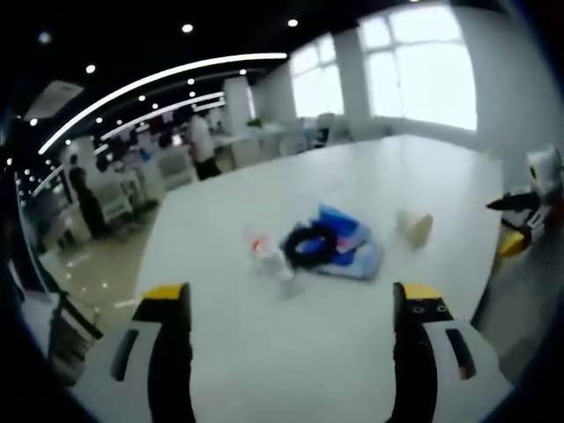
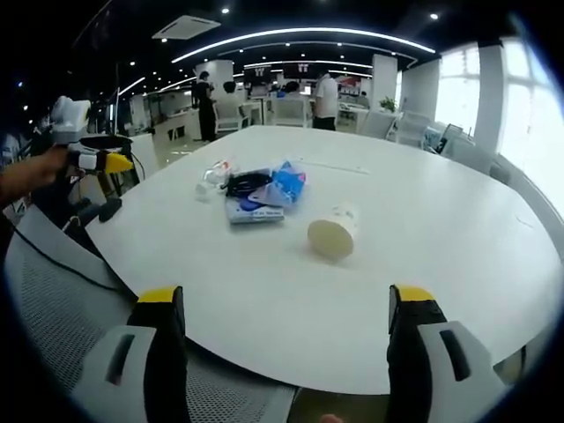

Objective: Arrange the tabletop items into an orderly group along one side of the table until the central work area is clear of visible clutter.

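White table (image 2: 423, 220): we see the clutter near its middle.
Cup (image 2: 334, 233): tipped on its side, apart from the pile.
Pile: blue packet (image 2: 287, 182), black cable (image 2: 248, 183), possibly a small bottle (image 1: 267, 256).
Left gripper (image 1: 295, 304): jaws wide, holding nothing.
Right gripper (image 2: 286, 304): jaws wide, holding nothing.

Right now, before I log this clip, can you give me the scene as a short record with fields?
surface: white table
items: paper cup on its side; blue packet pile with black cable; clear plastic bottle lying beside the pile
item location: mid-table, not yet grouped at an edge
left gripper: open, holding nothing
right gripper: open, holding nothing
background: open office, people standing far off
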